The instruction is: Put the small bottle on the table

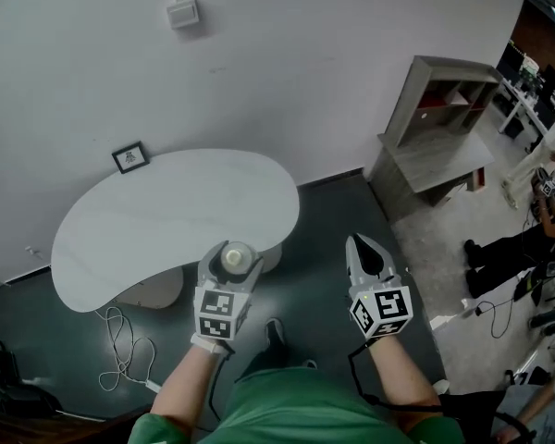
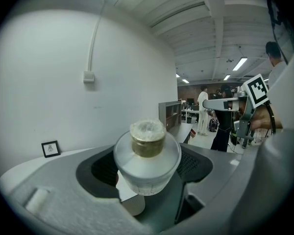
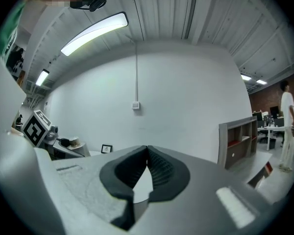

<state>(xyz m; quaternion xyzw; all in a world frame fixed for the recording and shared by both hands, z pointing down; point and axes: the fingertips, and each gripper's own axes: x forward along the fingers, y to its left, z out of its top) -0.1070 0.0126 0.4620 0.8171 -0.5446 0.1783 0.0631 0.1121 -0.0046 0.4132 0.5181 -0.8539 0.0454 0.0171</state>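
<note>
The left gripper (image 1: 229, 265) is clamped on the small bottle (image 2: 147, 161), its two jaws pressing the clear, rounded body while the gold-coloured neck and pale cap stand upright above them. In the head view the bottle hangs at the near edge of the white tabletop (image 1: 157, 220), toward its right end. A small framed picture (image 1: 130, 157) stands at the tabletop's far edge. The right gripper (image 3: 146, 153) is held apart over the dark floor, jaws together and empty.

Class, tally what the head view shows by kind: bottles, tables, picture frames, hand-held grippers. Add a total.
Small frosted glass bottle with gold neck: 1
White kidney-shaped table: 1
Small black picture frame: 1
Grey two-jaw grippers: 2, left gripper and right gripper
Total: 5
</note>
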